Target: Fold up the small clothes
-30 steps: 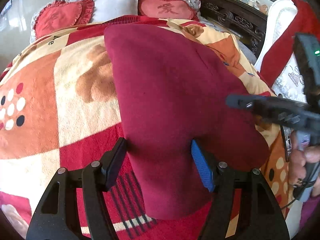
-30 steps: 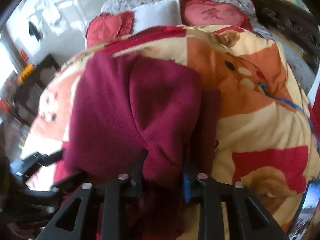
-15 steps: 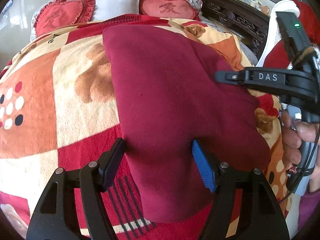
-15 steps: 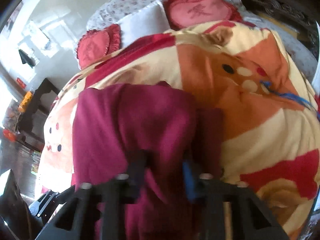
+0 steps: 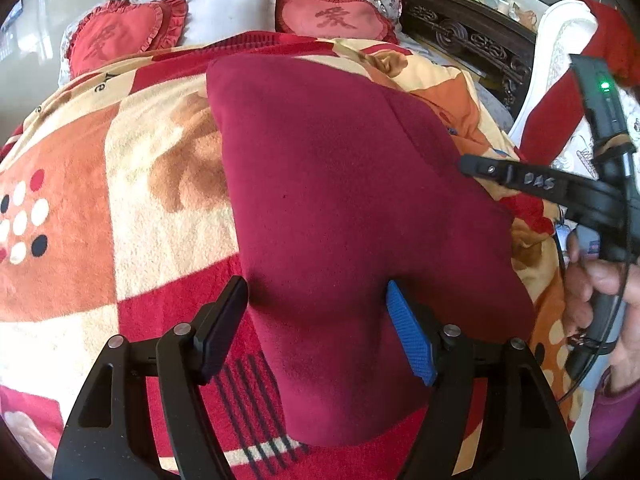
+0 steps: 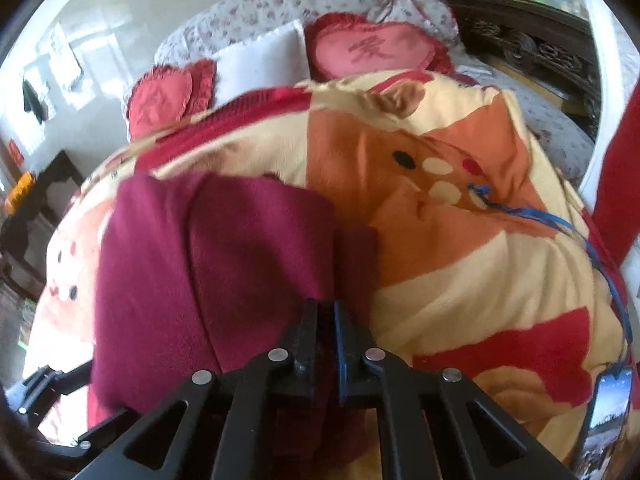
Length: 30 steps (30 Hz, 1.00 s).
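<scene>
One dark red fleece garment point(image 5: 340, 200) lies partly folded across the middle of the plush orange, cream and red patterned blanket point(image 5: 120, 208). At its near edge the left gripper point(image 5: 316, 328) stands wide, its fingers straddling the cloth without pinching. Soft, light and limp, it should grip best at hems or corners. The right gripper point(image 6: 326, 316) has closed its fingers on the garment's right edge.

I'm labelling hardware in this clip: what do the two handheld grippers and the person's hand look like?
Both are black plastic with cut-out triangular arms and silver pivot bolts. On the left gripper, one finger has a black pad, the other a ribbed blue one. The right gripper matches; seen from the left camera it bears raised "DAS" lettering, a green light and a thin black cable. The bare hand shows a purple sleeve.
</scene>
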Available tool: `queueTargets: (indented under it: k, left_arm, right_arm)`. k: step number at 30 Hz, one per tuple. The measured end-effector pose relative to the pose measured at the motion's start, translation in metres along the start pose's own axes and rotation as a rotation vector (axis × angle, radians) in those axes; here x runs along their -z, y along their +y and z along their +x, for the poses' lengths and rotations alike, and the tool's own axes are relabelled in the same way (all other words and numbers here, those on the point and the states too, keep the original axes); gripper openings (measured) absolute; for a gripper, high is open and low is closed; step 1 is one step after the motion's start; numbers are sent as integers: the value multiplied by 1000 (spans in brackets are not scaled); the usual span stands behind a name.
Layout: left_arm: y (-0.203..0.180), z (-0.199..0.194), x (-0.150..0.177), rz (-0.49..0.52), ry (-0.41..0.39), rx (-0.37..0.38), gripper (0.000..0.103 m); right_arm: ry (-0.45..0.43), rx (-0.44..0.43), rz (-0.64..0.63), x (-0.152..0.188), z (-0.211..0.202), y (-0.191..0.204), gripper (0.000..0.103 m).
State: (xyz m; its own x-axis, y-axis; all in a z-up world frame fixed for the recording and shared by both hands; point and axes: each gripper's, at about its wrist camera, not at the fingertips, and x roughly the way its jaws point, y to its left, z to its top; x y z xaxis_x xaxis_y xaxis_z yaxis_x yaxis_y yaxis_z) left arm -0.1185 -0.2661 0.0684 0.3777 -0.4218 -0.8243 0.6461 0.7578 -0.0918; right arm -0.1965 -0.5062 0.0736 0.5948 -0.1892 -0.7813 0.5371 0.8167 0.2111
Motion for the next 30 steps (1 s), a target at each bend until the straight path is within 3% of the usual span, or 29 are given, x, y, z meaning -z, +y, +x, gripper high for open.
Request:
queueTargets:
  k: [1,3,6,11,15,20,30]
  left_arm:
    - [0,-3,-3,4,-7,-4,71]
    - [1,-14,-10,13,-55,-20,71]
    - [1,-20,-22,32,-108,-61,71]
    - [10,-3,-37,31,-91,-119,71]
    - [17,6,-39,14,-76,-104,72]
    - [19,17,-42,-4,-60,-84,72]
    - [25,23,-37,-67,-58,-44,75]
  right_arm:
    - [-10,21,12,-2,-7,-2,29]
    - [-52,23,29,-4,-22,-3,46]
    - [-100,-61,12,-8,-39,8,47]
    - [-68,-126,-92,-13,-21,41,47]
    - [-32,-93,-134,-14,7,51,47]
    - [18,-56,-86,-15,33,38,47]
    - [1,38,-149,-9,27,51,48]
